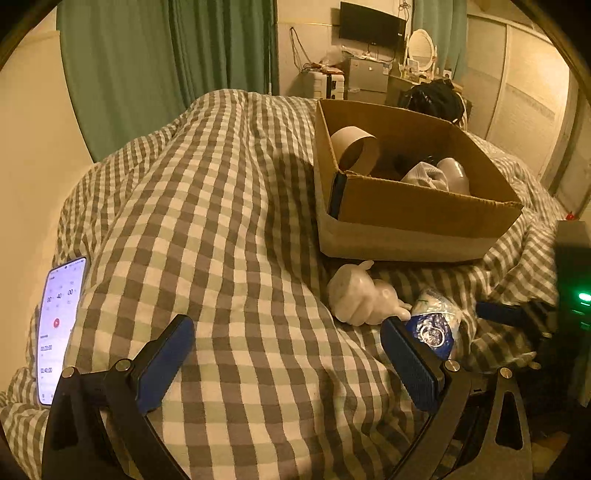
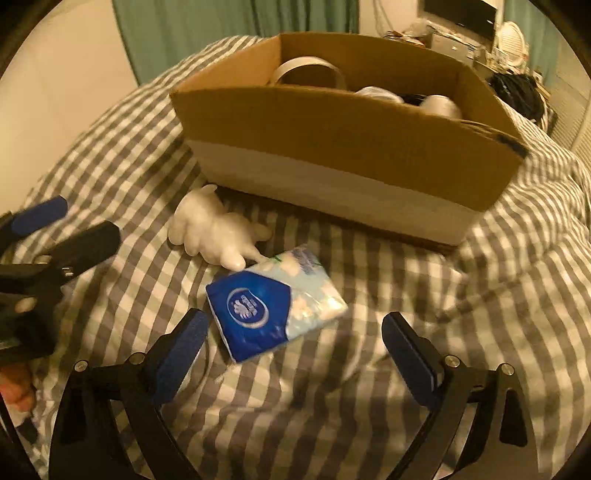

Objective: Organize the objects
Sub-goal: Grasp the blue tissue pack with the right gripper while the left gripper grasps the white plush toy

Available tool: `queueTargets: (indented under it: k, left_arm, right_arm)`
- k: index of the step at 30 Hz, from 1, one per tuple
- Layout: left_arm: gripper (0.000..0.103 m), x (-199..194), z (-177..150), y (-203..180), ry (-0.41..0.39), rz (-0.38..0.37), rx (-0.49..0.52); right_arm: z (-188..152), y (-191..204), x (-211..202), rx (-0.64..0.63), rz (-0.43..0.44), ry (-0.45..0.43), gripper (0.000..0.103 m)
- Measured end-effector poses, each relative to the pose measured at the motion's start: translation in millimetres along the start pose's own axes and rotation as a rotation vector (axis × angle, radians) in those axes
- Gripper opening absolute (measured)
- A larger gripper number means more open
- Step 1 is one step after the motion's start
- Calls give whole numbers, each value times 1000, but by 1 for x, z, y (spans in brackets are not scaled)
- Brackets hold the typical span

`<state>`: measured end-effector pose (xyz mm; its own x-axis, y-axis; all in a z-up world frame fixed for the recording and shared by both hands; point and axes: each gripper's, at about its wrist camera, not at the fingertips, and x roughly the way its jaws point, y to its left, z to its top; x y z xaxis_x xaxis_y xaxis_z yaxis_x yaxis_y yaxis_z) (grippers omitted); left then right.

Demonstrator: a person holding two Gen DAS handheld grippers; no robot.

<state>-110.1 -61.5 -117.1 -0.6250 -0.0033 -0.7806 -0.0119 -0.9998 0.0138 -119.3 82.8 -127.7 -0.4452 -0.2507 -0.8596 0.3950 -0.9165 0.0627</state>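
Note:
A blue and white tissue pack [image 2: 275,308] lies on the checked bed cover, just ahead of my open, empty right gripper [image 2: 295,339]. It also shows in the left wrist view [image 1: 436,325], behind my left gripper's right finger. A white hand-shaped figure [image 2: 214,229] lies beside it, close to the cardboard box [image 2: 332,155]; the figure [image 1: 360,295] and the box [image 1: 413,218] show in the left wrist view too. The box holds a tape roll [image 1: 356,149] and pale items. My left gripper [image 1: 288,354] is open and empty over the cover, left of the figure.
A lit phone [image 1: 57,328] lies on the cover at the left. Green curtains [image 1: 147,66] hang behind the bed. A desk with a monitor [image 1: 371,24] and a mirror stands at the far wall. My left gripper's fingers [image 2: 40,218] show at the left edge of the right wrist view.

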Motion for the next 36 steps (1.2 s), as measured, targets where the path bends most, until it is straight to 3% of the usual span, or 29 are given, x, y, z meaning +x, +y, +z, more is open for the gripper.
queueTargets:
  k: [3,4,7,10,15,19,22,26,28,30,34,36]
  left_arm:
    - [103,4,0,1,17,19,-5]
    - [103,6,1,2,23,16,-11]
    - [103,8,3,3,33,11,-30]
    - [103,10,5,2,39,22,-31]
    - [103,21,8,-14,67,61,-17]
    - [103,35,14,-42,77,13,13]
    - [103,54,17,-61,109,-21,38]
    - [102,78,16,-72,135,-1,72]
    - [96,85,15,-76,133,0,94]
    - [74,89,15,-80,139,-9,115]
    - [64,91,13,-81,129,3,132]
    - [64,88,13,-78,133,-11,122]
  right_arm:
    - [9,4,17,-20,6,35,95]
    - [10,4,22,-22,21,44,85]
    - [7,-1,31,-5,73,79,84]
    - [2,-12,18,44,103,36,84]
    - [-7,-32,-34,120,-11,-107,84]
    - [-12,-50,-58,155,-86,-149,83]
    - [-12,-58,-65,186,-70,-179,84]
    - [-18,-64,-62,230,-17,-170,84]
    - [-18,-64,-60,229,-15,-171,84]
    - [-19,-63,-60,224,-9,-172,84]
    - [-20,-63,-57,224,-4,-166,84]
    - [-21,-63,-58,224,-1,-167,84]
